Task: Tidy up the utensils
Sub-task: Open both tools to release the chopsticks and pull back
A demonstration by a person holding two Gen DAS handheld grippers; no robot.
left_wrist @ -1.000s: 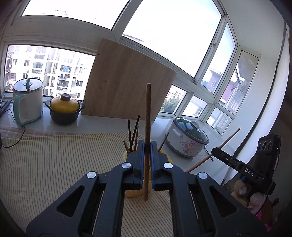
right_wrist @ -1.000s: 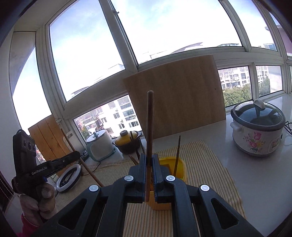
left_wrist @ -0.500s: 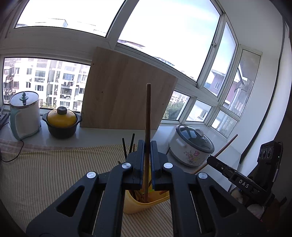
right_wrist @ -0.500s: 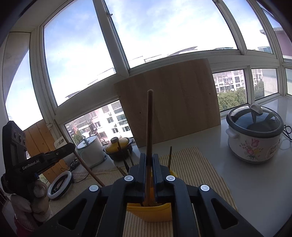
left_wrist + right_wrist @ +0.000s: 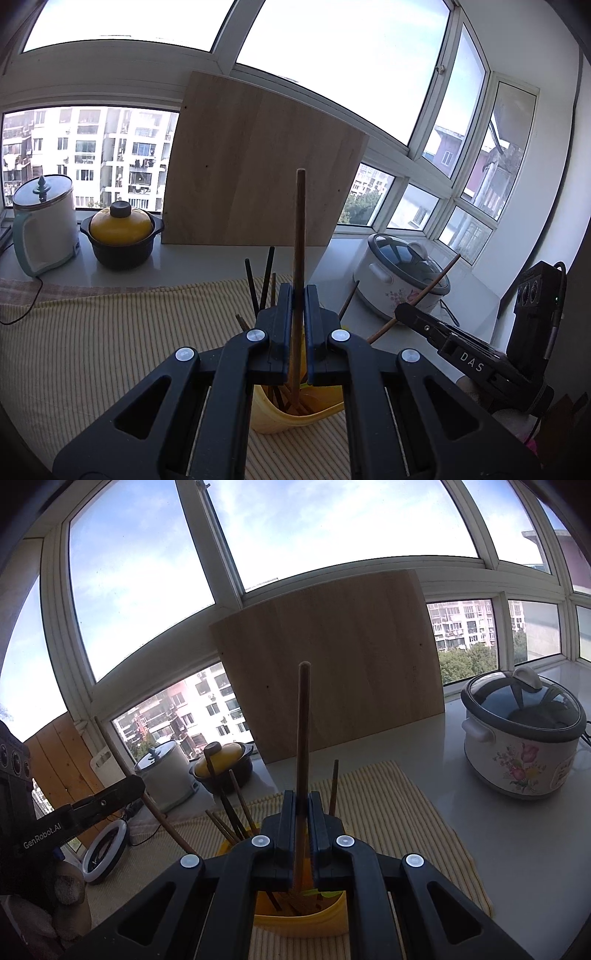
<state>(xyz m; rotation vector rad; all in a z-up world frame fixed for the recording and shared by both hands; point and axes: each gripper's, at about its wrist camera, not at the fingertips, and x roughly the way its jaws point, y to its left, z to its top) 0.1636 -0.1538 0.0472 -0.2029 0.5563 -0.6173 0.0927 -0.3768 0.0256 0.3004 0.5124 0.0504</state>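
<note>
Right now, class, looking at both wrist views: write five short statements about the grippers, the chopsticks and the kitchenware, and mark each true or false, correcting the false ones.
1. Each gripper is shut on a brown wooden chopstick. True: the left gripper holds the left chopstick, the right gripper the right chopstick.
2. The yellow plastic utensil holder is empty. False: several chopsticks stand in it.
3. The holder stands on a striped yellow cloth. True.
4. The floral white rice cooker has its lid off. False: the lid is on.
5. A large wooden board leans against the window. True.
</note>
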